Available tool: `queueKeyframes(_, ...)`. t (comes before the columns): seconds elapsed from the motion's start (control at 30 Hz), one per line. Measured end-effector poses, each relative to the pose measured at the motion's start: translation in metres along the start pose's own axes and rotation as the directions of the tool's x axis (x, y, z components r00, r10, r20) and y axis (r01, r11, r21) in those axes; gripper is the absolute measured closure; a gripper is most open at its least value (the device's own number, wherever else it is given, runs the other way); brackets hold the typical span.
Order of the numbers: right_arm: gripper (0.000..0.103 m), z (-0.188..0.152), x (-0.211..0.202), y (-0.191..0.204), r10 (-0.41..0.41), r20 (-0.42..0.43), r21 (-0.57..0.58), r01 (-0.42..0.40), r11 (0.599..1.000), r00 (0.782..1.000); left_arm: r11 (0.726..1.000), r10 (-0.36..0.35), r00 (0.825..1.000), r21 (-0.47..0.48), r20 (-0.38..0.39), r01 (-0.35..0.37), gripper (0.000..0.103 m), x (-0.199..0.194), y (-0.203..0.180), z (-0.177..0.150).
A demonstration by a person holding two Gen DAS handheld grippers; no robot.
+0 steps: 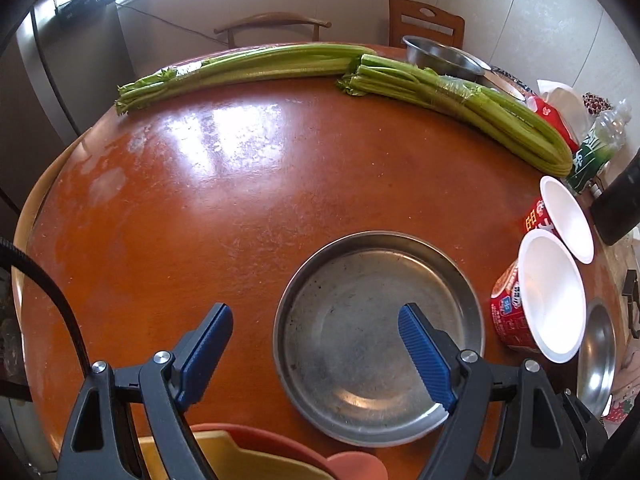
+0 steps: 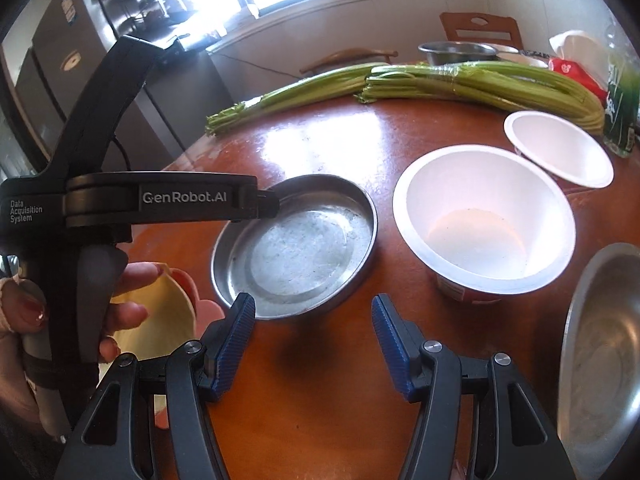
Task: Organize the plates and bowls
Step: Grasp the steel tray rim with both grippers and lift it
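Observation:
A shallow round metal plate [image 1: 360,320] lies on the reddish round table [image 1: 180,220]. My left gripper [image 1: 316,314] hangs open over its left rim, one blue pad above the dish and the other above bare wood, holding nothing. In the right wrist view the same plate [image 2: 300,248] sits just beyond my right gripper [image 2: 313,302], which is open and empty. Two white-lined paper bowls [image 1: 554,296] [image 1: 568,220] stand to the right; they also show as the near bowl [image 2: 480,216] and the far bowl [image 2: 560,148]. A second metal plate [image 2: 608,352] lies at the right edge.
Two celery bunches [image 1: 248,68] [image 1: 480,108] lie across the far side. A steel bowl [image 1: 444,58] stands behind them, with a green bottle [image 1: 596,152] at the right. A yellow bowl [image 2: 160,320] nested in an orange one sits at the near edge by a person's hand [image 2: 128,312].

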State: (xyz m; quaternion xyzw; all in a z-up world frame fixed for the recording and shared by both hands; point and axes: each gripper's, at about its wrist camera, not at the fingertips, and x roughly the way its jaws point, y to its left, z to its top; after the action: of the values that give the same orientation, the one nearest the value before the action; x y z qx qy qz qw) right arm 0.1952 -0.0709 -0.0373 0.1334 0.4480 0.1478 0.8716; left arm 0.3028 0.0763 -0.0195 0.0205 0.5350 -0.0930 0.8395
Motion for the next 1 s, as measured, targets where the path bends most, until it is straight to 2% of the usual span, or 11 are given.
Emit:
queueKeyframes(0.17,0.041,0.003,0.014,-0.003,-0.012,-0.035,0.012,0.012,1.0,0.999,1.0,-0.004,1.0,-0.002,-0.022,0.004,0.019,0.011,0.003,0.001)
queueKeyframes(0.33,0.041,0.007,0.022,0.0,-0.001,-0.036,-0.021,0.001,1.0,0.999,1.0,-0.025,0.999,0.009,-0.047,0.025,0.032,0.018,0.0,-0.002)
queueKeyframes(0.4,0.044,0.011,0.028,0.001,-0.008,-0.032,-0.027,0.007,1.0,0.999,0.999,-0.027,0.998,0.019,-0.056,0.028,0.035,0.02,-0.004,-0.003)
queueKeyframes(0.47,0.045,0.013,0.03,0.002,-0.024,-0.03,-0.047,0.022,0.999,0.999,1.0,-0.003,0.999,0.031,-0.048,0.004,0.037,0.021,-0.007,-0.004)
queueKeyframes(0.57,0.046,0.016,0.03,-0.001,-0.033,-0.015,-0.052,0.032,0.998,0.999,1.0,-0.007,0.999,0.024,-0.035,0.008,0.042,0.019,-0.005,-0.003)
queueKeyframes(1.0,0.045,0.023,-0.009,0.014,-0.003,0.067,-0.077,0.008,0.997,0.998,0.999,-0.037,0.997,0.002,0.073,0.037,0.042,-0.019,-0.003,-0.004)
